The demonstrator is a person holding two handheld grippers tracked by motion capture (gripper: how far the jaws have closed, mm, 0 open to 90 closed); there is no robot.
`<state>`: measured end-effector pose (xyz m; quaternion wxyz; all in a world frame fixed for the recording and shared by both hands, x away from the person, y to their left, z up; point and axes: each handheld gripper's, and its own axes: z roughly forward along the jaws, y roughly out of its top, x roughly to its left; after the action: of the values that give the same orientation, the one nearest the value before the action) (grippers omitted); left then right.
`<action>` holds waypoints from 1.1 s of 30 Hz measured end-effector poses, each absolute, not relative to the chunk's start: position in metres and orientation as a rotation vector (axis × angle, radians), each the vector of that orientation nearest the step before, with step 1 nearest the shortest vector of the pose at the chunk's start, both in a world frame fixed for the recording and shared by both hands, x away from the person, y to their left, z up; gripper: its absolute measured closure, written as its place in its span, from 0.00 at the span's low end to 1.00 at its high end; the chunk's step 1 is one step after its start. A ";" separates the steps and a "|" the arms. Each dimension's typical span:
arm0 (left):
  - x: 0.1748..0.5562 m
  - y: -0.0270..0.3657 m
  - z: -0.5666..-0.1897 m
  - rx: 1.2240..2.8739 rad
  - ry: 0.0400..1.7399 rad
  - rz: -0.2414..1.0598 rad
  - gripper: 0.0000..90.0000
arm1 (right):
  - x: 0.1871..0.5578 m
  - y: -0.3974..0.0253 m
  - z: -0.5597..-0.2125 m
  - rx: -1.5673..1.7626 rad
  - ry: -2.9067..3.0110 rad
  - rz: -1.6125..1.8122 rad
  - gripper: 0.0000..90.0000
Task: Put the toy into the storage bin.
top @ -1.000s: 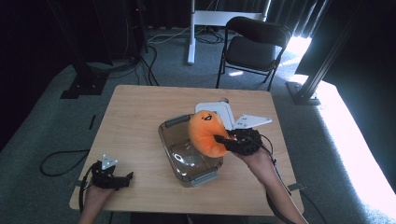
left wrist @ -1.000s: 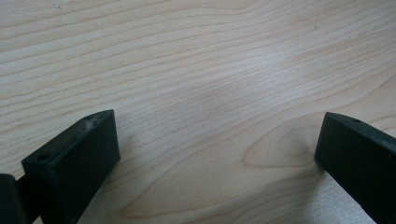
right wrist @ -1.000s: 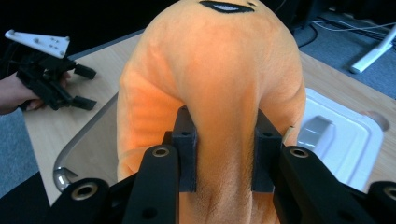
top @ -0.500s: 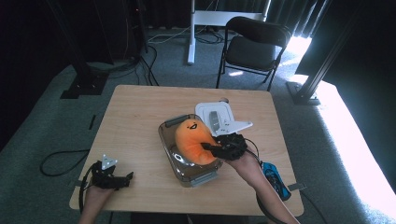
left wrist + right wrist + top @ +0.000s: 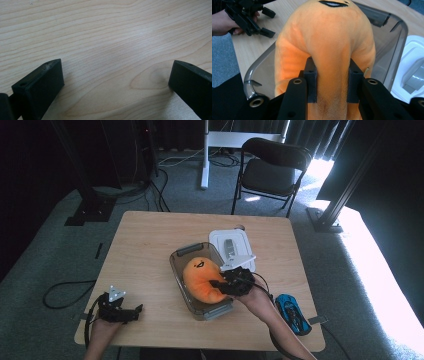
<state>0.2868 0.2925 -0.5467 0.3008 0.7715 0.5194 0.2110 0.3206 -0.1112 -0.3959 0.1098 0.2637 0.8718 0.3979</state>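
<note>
An orange plush toy (image 5: 201, 278) with a black mouth mark lies inside a clear grey plastic box (image 5: 181, 256) at the table's middle. My right gripper (image 5: 216, 286) is shut on the plush toy (image 5: 329, 42), its two jaws pinching the toy's lower part just above the box (image 5: 398, 32). My left gripper (image 5: 136, 310) rests near the table's front left corner, held by a hand. Its black jaws stand wide apart over bare wood (image 5: 112, 50) with nothing between them.
The box's white lid (image 5: 229, 246) lies on the table just behind and right of the box. A blue toy car (image 5: 292, 314) sits near the front right edge. A folding chair (image 5: 272, 167) stands beyond the table's far side.
My right gripper has carried the plush toy from above the box's right rim down and left into the box. The left gripper has not moved.
</note>
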 end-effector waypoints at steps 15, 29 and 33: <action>0.287 0.292 -0.547 2.043 1.379 0.562 0.00 | 0.326 -0.101 -0.410 0.763 2.633 1.097 0.76; 0.287 0.292 -0.547 2.045 1.377 0.562 0.00 | 0.339 -0.093 -0.420 0.801 2.715 1.016 0.75; 0.287 0.292 -0.547 2.045 1.377 0.563 0.00 | 0.340 -0.092 -0.422 0.805 2.731 1.002 0.75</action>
<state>0.2869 0.2925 -0.5468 0.3014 0.7711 0.5192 0.2122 0.3404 -0.0920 -0.4219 0.0618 0.2663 0.9031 0.3313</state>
